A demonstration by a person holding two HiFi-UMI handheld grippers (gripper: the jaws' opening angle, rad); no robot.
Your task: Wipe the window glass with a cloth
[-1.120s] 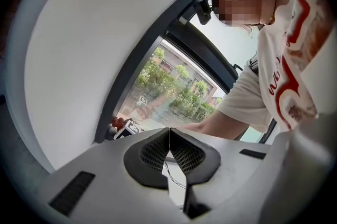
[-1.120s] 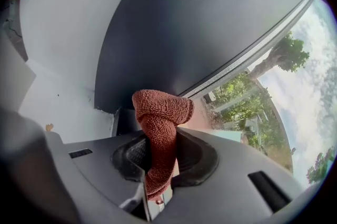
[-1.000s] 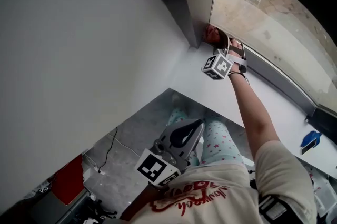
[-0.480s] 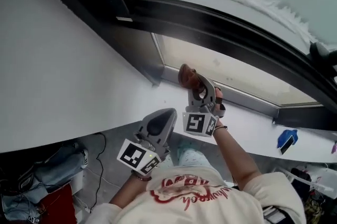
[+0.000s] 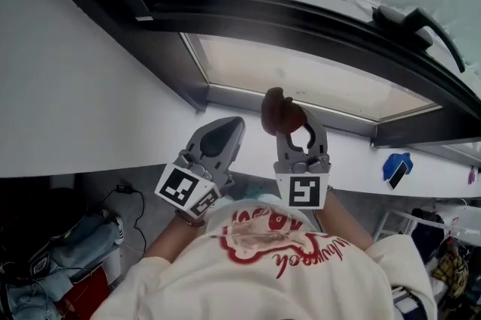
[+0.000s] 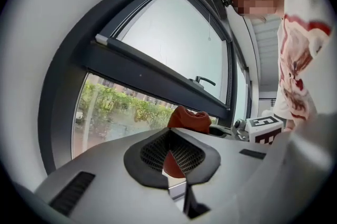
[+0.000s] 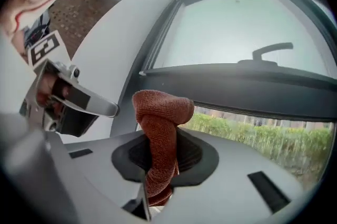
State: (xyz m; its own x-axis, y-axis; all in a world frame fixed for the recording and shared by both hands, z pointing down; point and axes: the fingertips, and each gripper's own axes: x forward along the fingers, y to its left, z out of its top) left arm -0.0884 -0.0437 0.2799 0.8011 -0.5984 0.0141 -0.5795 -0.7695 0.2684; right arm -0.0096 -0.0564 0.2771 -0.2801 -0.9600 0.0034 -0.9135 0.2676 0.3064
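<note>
Gripping the cloth [image 7: 158, 128], the right tool [image 5: 290, 123] points toward the window glass [image 5: 316, 78], left tool [image 5: 225, 128] closed alongside.

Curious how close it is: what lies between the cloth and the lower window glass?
Nothing: in the right gripper view the cloth, clamped in the right gripper, stands before the lower window glass with only open air between.

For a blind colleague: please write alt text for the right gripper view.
A rust-red cloth is pinched in the right claw, its bunched top before a dark-framed window. A handle sits on the upper sash; greenery shows through the lower glass.
</note>
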